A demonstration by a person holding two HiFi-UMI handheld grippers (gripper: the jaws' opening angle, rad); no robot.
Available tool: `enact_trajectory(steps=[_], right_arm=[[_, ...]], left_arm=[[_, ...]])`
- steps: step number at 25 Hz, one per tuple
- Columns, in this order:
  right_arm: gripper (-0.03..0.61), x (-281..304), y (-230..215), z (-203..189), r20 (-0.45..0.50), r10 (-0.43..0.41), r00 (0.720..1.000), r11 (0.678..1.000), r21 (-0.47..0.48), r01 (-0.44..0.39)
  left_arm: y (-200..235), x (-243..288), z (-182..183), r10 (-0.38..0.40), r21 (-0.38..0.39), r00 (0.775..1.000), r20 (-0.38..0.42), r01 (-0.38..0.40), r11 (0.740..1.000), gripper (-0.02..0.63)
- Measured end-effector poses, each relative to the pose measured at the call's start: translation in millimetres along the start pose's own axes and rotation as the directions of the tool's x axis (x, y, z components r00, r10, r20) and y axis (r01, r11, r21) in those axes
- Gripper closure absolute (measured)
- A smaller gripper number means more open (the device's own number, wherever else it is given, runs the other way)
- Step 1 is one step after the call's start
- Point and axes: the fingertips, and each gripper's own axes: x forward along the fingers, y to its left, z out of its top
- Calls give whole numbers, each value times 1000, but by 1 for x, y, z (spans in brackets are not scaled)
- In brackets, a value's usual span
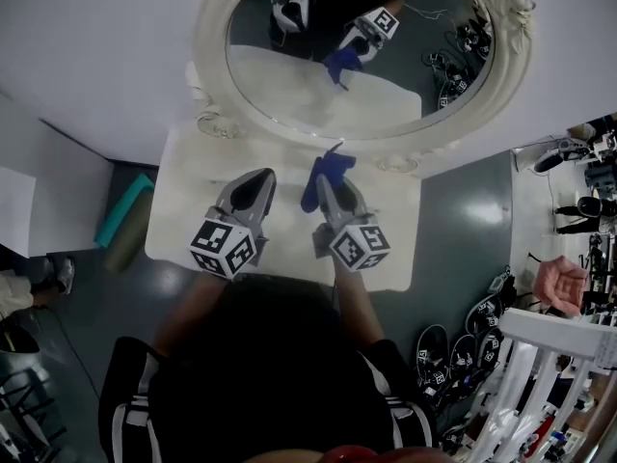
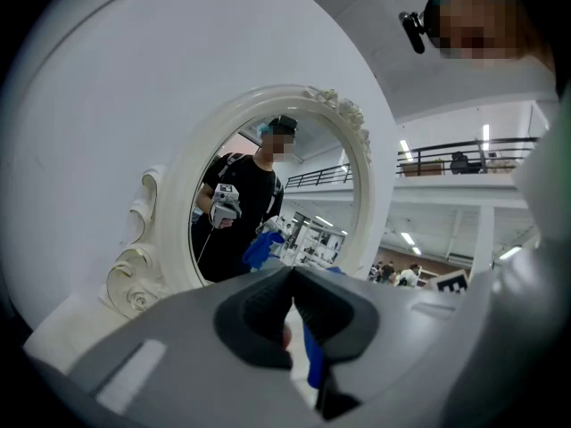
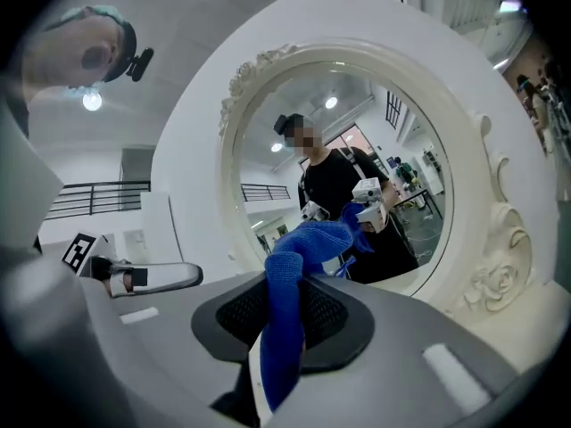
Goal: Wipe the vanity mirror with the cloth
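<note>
The oval vanity mirror (image 1: 386, 75) in its ornate white frame stands at the back of a white vanity top (image 1: 183, 210). A blue cloth (image 1: 323, 174) sticks up out of my right gripper (image 1: 326, 183), which is shut on it just in front of the glass. In the right gripper view the cloth (image 3: 294, 279) hangs between the pads of that gripper (image 3: 287, 315), facing the mirror (image 3: 357, 176). My left gripper (image 1: 260, 179) hovers beside it to the left, shut and holding nothing. Its jaws (image 2: 293, 297) also point at the mirror (image 2: 268, 203).
A teal rolled mat (image 1: 123, 210) lies on the grey floor left of the vanity. To the right are a white rack (image 1: 554, 374), cables and gear (image 1: 453, 355), and another person's hand (image 1: 559, 283). A plain white wall surrounds the mirror.
</note>
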Motion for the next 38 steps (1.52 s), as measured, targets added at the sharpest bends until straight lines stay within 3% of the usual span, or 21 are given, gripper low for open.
enact_trajectory(steps=[12, 25, 38], right_arm=[[502, -46, -1, 38, 163, -126, 979, 992, -6, 128], [505, -65, -3, 46, 204, -179, 962, 982, -17, 186], [505, -66, -3, 39, 205, -184, 961, 981, -21, 192]], left_arm=[[-21, -3, -4, -11, 19, 1000, 8, 11, 1000, 603], [-30, -5, -1, -24, 35, 1000, 10, 23, 999, 603], [-24, -7, -7, -17, 31, 1000, -8, 17, 999, 603]])
